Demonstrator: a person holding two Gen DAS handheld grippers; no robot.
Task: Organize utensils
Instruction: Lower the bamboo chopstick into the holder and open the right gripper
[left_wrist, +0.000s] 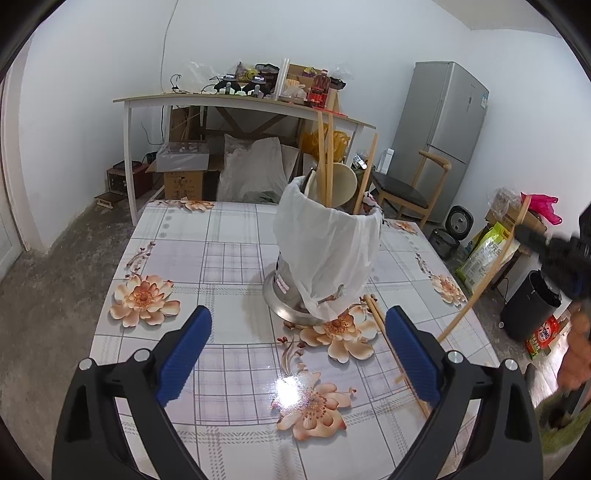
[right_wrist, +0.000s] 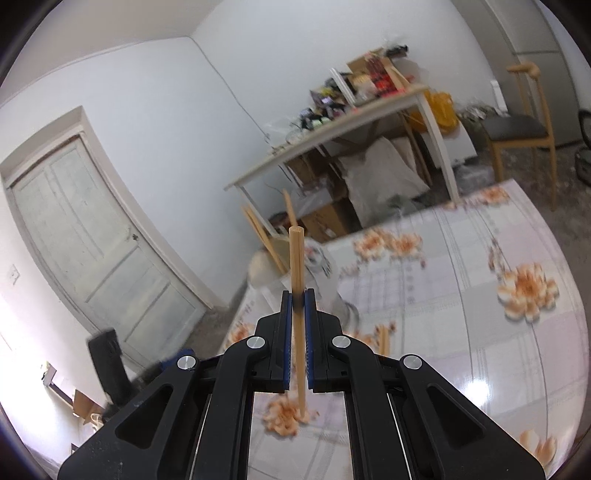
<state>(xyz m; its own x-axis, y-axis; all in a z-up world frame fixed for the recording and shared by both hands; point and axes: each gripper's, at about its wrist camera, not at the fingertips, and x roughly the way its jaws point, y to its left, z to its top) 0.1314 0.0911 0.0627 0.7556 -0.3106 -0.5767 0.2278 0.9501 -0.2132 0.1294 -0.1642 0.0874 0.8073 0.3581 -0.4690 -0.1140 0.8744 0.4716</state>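
Note:
A metal utensil holder (left_wrist: 325, 254) lined with a white plastic bag stands mid-table, with chopsticks (left_wrist: 324, 158) and a cream ladle (left_wrist: 345, 181) upright in it. My left gripper (left_wrist: 300, 314) hovers open just in front of its base, nothing between the blue pads (left_wrist: 186, 354). A loose pair of chopsticks (left_wrist: 382, 328) lies on the cloth by its right finger. My right gripper (right_wrist: 297, 295) is shut on one wooden chopstick (right_wrist: 295, 258), raised above the table. From the left wrist it appears blurred at far right (left_wrist: 528, 236), the stick (left_wrist: 480, 288) slanting down. The holder (right_wrist: 266, 273) looks blurred behind it.
The table (left_wrist: 229, 258) has a glossy floral plaid cloth. Behind stand a white side table (left_wrist: 236, 101) piled with clutter, boxes and bags under it, a wooden chair (left_wrist: 410, 188) and a grey fridge (left_wrist: 439, 129). A door (right_wrist: 92, 229) is at left, bins at right.

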